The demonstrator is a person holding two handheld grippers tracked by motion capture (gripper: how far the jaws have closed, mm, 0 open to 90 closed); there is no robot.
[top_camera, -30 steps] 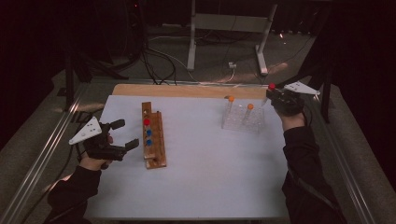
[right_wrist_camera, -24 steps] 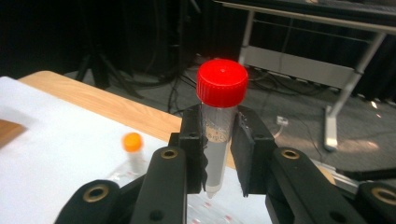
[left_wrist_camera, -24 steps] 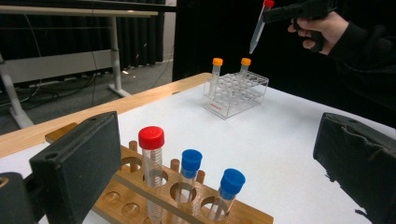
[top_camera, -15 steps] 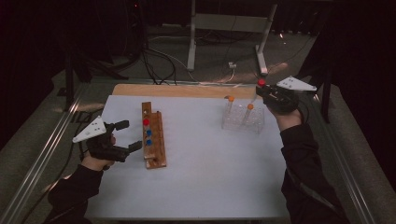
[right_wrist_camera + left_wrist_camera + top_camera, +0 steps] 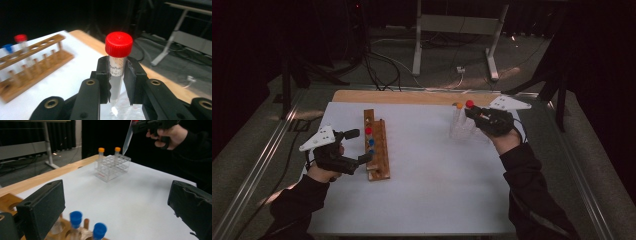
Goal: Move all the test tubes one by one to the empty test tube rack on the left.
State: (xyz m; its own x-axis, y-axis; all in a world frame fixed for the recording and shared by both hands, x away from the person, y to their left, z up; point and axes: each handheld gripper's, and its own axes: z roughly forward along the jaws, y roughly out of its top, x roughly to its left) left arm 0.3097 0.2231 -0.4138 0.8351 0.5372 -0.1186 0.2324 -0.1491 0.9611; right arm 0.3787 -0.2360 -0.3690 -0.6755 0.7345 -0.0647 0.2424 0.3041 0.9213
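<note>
Clamping the red-capped tube [image 5: 117,70], the right gripper [image 5: 475,113] has both jaws pressed on the tube's clear body just under the cap. In the right gripper view the tube stands upright between the pads, with the cap sticking out above them at 12 o'clock. In the high view the tube sits at 2 o'clock on the white table [image 5: 437,190], above the clear plastic rack [image 5: 462,129], with the cap beside an orange-capped tube [image 5: 458,106] standing in that rack. In the left gripper view its pointed tip hangs over the rack's far corner, not touching it.

Tube look: transparent conical body, printed lettering near the top, ribbed red screw cap. Contents can't be made out.

Left gripper [image 5: 357,146] is at 9 o'clock, jaws wide apart, holding nothing. It sits just beside the wooden rack [image 5: 377,150], which carries one red-capped and two blue-capped tubes [image 5: 75,218].
</note>
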